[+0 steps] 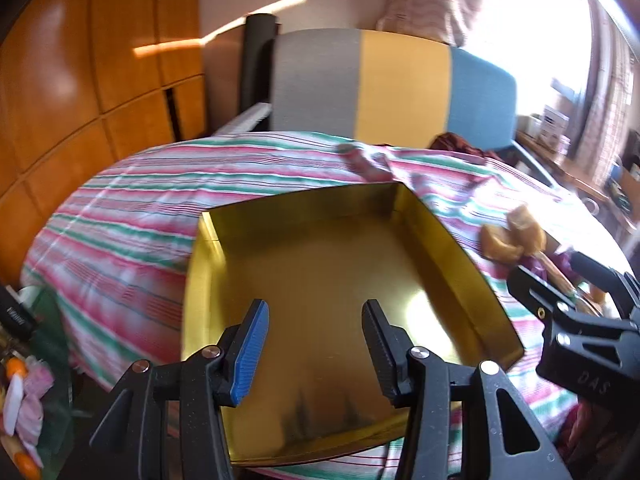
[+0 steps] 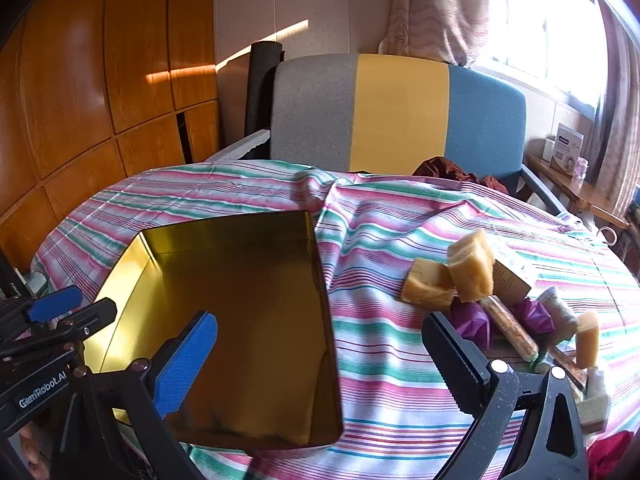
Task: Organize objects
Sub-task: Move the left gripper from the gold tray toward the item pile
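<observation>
My left tongs, apart and empty, hover over the gold tin on the striped worktop, its long axis running away from me; right tongs gape wide beside half-hidden yellow blocks.

The cloth over the surface runs in pink, green and white stripes with thin red lines. The tin tray near its left edge is shiny gold inside, darker toward the near wall. Toward the right edge lie pale yellow-tan blocks, purple wrapping and a speckled orange tube. The chair back beyond the far edge has grey, yellow and blue bands. Each gripper is black with one blue finger pad: left gripper, right gripper. The wall panels are glossy orange wood.
</observation>
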The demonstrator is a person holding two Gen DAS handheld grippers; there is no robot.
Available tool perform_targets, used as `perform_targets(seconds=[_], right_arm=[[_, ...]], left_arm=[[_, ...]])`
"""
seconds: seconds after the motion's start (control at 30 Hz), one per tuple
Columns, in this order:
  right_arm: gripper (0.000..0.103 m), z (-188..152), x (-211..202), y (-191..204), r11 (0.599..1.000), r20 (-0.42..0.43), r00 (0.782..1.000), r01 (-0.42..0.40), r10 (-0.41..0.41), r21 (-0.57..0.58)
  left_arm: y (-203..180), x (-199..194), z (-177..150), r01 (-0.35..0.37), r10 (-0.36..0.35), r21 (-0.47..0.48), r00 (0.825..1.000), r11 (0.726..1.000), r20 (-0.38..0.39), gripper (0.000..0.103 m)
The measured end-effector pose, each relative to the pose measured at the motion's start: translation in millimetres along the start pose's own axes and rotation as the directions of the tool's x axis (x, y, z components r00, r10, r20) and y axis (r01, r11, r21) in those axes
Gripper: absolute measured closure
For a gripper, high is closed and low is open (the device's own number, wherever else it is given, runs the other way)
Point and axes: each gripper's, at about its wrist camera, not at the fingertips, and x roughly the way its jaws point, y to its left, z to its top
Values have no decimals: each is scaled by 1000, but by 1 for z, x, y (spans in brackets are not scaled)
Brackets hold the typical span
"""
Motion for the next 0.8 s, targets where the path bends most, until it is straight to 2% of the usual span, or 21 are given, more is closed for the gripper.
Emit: perform_targets(seconds=[0.17, 0.23, 0.4, 0.5, 0.57, 0.63, 0.73, 0.8], right_arm=[[0, 0, -3, -22, 999, -1, 1000, 29, -29, 15], [0, 0, -6, -34, 999, -1, 999, 33, -33, 30], [0, 2, -21, -81, 991, -2, 1000, -6, 6, 134], [0, 1, -40, -123, 975, 17, 1000, 11, -15, 223], [0, -3, -58, -160, 954, 24, 998, 54, -64, 294], [0, -10, -72, -190, 930, 23, 993, 103, -119, 352], [0, -25, -86, -235, 883, 2, 981, 174, -195, 436], [0, -35, -94, -259, 849, -11, 972, 210, -234, 486]], left_arm=[[-15, 4, -2, 126, -125, 44, 992, 991, -9, 53], [-22, 9, -1, 189, -187, 46, 981, 981, -46, 53], [-33, 20, 5, 285, -284, -9, 952, 958, -118, 53], [-47, 24, 8, 294, -290, 18, 949, 956, -122, 53], [-60, 24, 10, 316, -308, 56, 943, 947, -123, 53], [-74, 26, 13, 382, -370, 67, 918, 922, -140, 52], [-102, 27, 13, 443, -418, 118, 889, 889, -188, 48], [-125, 30, 12, 504, -463, 134, 851, 853, -249, 48]])
